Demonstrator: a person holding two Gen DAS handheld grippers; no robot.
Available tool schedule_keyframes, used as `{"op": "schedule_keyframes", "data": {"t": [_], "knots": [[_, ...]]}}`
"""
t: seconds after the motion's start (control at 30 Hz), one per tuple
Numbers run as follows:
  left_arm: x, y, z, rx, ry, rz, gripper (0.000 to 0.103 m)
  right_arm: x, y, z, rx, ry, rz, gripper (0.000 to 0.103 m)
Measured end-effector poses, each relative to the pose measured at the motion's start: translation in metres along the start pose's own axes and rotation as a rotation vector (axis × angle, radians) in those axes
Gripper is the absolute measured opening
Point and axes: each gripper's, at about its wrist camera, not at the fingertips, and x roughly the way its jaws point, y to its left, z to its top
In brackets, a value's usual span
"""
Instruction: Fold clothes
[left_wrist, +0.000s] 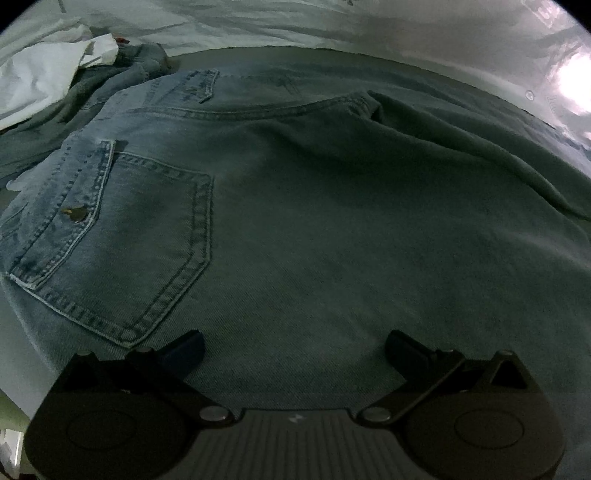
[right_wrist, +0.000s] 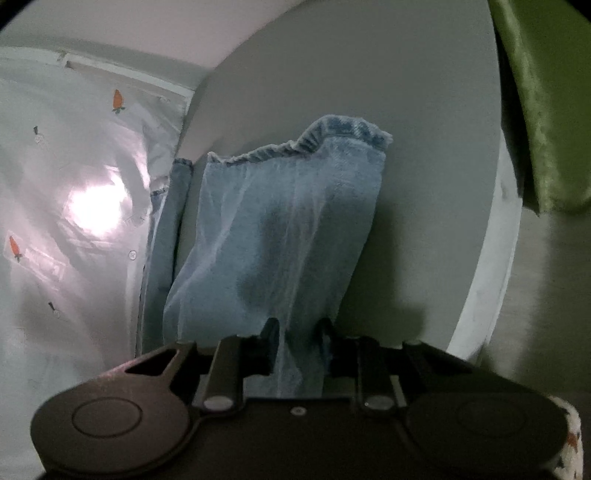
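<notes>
Light-blue denim jeans (left_wrist: 295, 221) fill the left wrist view, back pocket at left, on a round grey tabletop (right_wrist: 406, 110). The left claw (left_wrist: 293, 349) is spread at bottom centre; the right claw (right_wrist: 297, 341) pinches a jeans leg (right_wrist: 280, 229).

One pair of jeans (left_wrist: 295, 221), two claws (left_wrist: 293, 347) (right_wrist: 297, 332), one white cloth (left_wrist: 44, 77), one green fabric (right_wrist: 546, 110).

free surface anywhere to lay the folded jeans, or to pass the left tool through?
Free: grey tabletop between the held jeans leg and the table's right rim, below the green cloth. Crowded: the jeans fill the area ahead of the open left tool; white garment piled far left.
</notes>
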Motion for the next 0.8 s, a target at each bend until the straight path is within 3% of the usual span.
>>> {"op": "schedule_keyframes", "data": {"t": [0.07, 0.13, 0.23, 0.33, 0.4, 0.43, 0.5, 0.6, 0.8], "knots": [[0.0, -0.001, 0.0, -0.006, -0.011, 0.005, 0.103, 0.0, -0.005, 0.001, 0.056, 0.001, 0.009, 0.025], [-0.001, -0.001, -0.001, -0.01, -0.016, 0.005, 0.103, 0.001, -0.009, 0.001, 0.102, 0.002, 0.015, 0.016], [-0.001, 0.004, 0.001, -0.006, -0.017, -0.014, 0.103, 0.001, -0.007, 0.0, 0.093, 0.003, -0.008, 0.012], [-0.005, 0.022, 0.002, -0.046, -0.025, -0.087, 0.101, 0.001, 0.003, -0.001, 0.049, -0.007, -0.057, 0.009], [-0.008, 0.04, 0.004, -0.112, -0.026, -0.144, 0.092, 0.001, 0.013, -0.007, -0.001, -0.035, -0.102, 0.009], [-0.011, 0.052, 0.007, -0.163, -0.025, -0.162, 0.082, 0.001, 0.019, -0.01, -0.038, -0.047, -0.126, 0.009], [-0.018, 0.082, 0.011, -0.286, -0.036, -0.163, 0.071, 0.001, 0.024, -0.013, -0.048, -0.065, -0.159, 0.009], [-0.027, 0.132, 0.015, -0.437, -0.074, -0.09, 0.065, 0.001, 0.026, -0.011, -0.046, -0.07, -0.188, 0.009], [-0.033, 0.218, 0.015, -0.611, -0.089, 0.067, 0.067, 0.002, 0.034, -0.015, -0.059, -0.092, -0.244, 0.006]]}}
